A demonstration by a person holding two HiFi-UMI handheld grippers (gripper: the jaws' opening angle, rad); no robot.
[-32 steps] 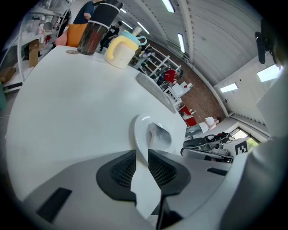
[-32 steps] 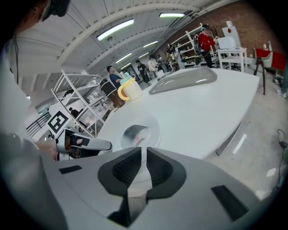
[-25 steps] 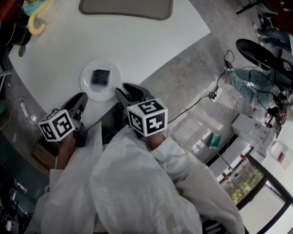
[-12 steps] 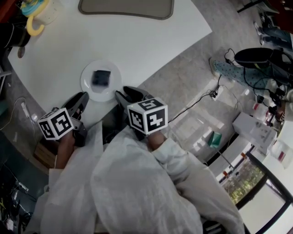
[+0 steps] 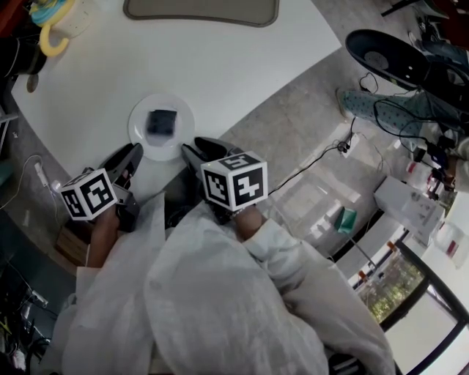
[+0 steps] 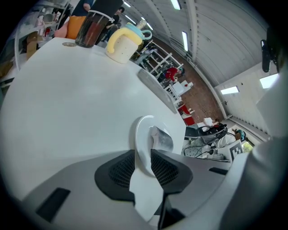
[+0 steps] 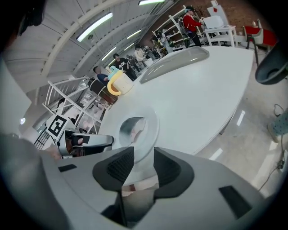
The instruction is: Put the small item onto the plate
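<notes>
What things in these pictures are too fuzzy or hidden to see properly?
- Small dark square item on the round white plate: blurred in the head view, so what it is can't be told.
- Grey flat tray: cut off by the head view's top edge.
- Plate's near rim: in the left gripper view, hidden behind the left gripper.
- People far behind the white table: too small in both gripper views.

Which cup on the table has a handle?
The cream mug, with its yellow handle; the dark tumbler beside it has none.
</notes>
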